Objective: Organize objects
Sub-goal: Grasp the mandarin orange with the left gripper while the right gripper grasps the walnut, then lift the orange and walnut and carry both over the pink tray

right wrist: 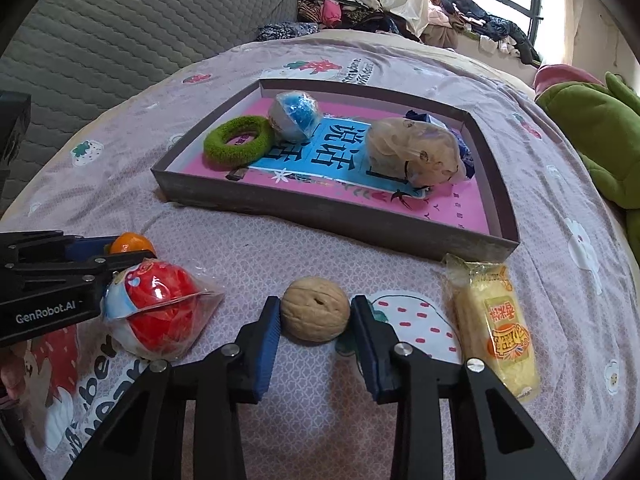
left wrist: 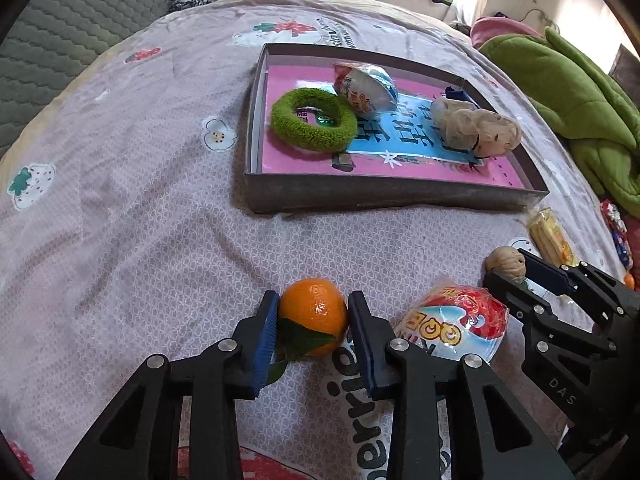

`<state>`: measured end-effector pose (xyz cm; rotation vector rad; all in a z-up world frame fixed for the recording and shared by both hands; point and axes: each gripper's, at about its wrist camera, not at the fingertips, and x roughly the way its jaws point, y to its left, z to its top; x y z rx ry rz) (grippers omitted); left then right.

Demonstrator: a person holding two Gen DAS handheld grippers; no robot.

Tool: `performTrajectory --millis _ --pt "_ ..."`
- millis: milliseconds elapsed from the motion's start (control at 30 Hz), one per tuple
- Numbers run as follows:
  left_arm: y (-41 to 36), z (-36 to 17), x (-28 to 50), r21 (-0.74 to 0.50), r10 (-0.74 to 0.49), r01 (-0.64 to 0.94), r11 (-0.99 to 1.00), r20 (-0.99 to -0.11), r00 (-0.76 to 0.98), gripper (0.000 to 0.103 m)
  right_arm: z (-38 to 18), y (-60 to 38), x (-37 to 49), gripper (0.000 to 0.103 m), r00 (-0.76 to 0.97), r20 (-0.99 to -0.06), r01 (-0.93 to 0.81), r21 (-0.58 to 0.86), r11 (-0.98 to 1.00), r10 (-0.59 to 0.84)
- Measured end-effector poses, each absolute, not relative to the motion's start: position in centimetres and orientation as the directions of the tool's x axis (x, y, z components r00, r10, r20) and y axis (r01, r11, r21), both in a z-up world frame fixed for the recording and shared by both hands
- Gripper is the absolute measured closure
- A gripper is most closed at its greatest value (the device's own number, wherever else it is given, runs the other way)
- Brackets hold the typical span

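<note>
The left gripper (left wrist: 313, 316) has its fingers clenched on a leafy orange (left wrist: 313, 322) resting on the bed sheet (left wrist: 120, 220). The right gripper (right wrist: 316, 316) grasps a walnut (right wrist: 315, 309) the same way — blue pads touching both sides. Between them lies a wrapped red toy egg (right wrist: 160, 316); a yellow snack packet (right wrist: 498, 328) sits just beside the shallow box (right wrist: 340, 212).

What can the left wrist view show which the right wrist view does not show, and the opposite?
Only left: the leaf on the orange, and both left pads touching it. Only right: the walnut's hole, and the snack pack's label. Both: the tray with the green ring, and the red-and-white egg.
</note>
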<state>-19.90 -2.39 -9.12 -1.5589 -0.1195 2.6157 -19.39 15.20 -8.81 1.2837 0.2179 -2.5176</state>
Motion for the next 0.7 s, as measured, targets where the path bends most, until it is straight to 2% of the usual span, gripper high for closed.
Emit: performTrajectory --millis 700 --pt "-3.0 -6.8 -18.6 -0.13 0.131 -0.038 -0.991 -0.847 -0.514 0.068 -5.7 15.3 -18.4 0.067 -0.586 -0.773 0.352 0.027 -0.936 -0.243"
